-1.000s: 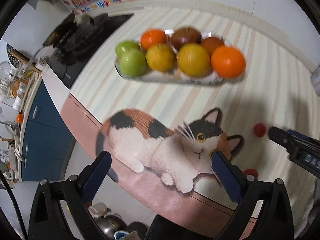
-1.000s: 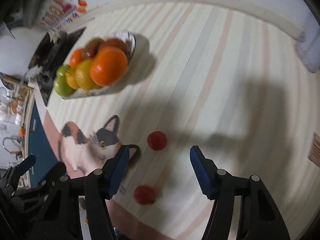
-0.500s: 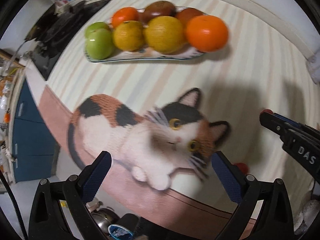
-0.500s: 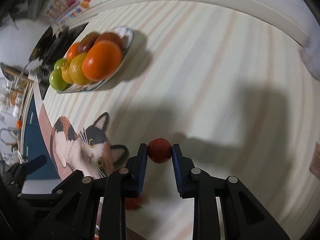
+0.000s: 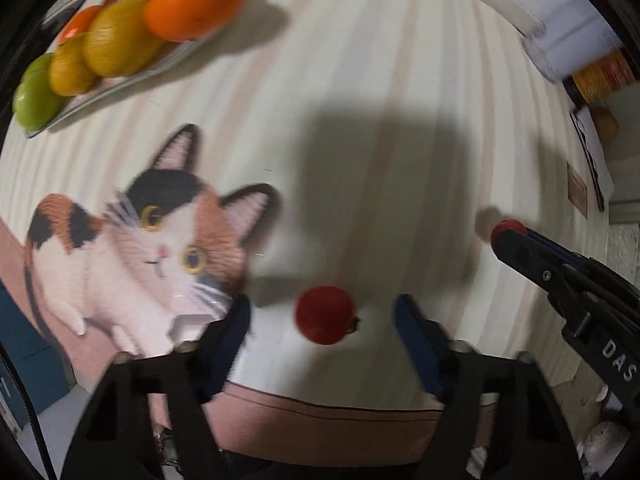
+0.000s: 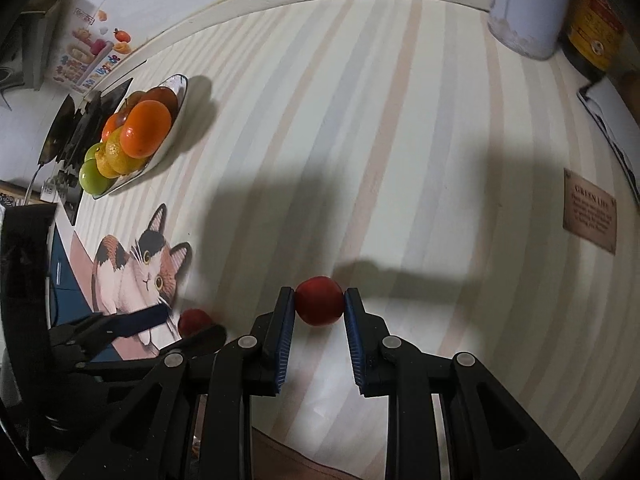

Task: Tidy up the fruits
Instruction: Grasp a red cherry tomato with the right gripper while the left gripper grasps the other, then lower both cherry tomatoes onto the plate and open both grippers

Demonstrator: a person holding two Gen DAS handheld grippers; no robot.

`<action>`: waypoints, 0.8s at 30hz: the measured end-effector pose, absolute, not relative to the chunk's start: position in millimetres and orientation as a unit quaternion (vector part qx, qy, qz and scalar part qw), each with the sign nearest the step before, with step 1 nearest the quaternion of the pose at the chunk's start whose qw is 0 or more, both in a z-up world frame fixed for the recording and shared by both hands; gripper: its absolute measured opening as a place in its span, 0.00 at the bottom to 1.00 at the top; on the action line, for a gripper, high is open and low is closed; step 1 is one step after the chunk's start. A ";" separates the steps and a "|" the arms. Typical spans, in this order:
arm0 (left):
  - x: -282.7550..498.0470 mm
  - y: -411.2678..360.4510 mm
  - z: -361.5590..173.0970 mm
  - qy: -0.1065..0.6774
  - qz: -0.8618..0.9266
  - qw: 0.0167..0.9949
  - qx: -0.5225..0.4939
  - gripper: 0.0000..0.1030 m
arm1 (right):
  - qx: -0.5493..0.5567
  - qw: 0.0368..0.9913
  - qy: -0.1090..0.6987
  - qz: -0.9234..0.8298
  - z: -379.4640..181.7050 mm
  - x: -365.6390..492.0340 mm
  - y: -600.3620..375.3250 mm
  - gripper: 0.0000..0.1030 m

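Observation:
Two small red fruits are in play on the striped tablecloth. My right gripper is shut on one red fruit, held just above the cloth; the same fruit shows at the right of the left wrist view. My left gripper points down over the other red fruit. Its jaws are closing, with the fruit between them and a gap on each side. That fruit also shows low on the left in the right wrist view. A plate at the far left holds oranges, yellow fruits and green apples.
A cat picture is printed on the cloth near the front table edge. A white container, a yellow tin, papers and a brown card stand at the right. A dark stove lies beyond the plate.
My right gripper shut on a red fruit and carried it rightward. My left gripper moved right and down over the other red fruit, and its jaws have narrowed.

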State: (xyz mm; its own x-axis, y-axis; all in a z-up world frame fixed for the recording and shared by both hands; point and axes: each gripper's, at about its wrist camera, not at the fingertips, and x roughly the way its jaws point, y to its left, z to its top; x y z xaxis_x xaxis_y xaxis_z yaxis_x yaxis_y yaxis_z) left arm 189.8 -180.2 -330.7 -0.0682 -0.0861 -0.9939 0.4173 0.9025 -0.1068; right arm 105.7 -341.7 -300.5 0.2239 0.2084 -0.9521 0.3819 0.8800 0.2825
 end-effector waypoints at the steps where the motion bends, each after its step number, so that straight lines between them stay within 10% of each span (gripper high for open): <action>1: 187.9 -185.3 -334.4 0.709 -0.192 0.667 0.125 0.42 | 0.238 0.745 0.620 -0.059 -300.4 104.6 -341.9 0.26; 6: 184.8 -199.9 -332.2 0.693 -0.202 0.677 0.146 0.28 | 0.237 0.747 0.619 -0.059 -298.6 103.6 -341.1 0.26; 24: 290.6 -51.1 -227.7 0.668 -0.143 0.726 -0.080 0.28 | 0.300 0.783 0.539 0.076 -262.9 195.8 -238.9 0.26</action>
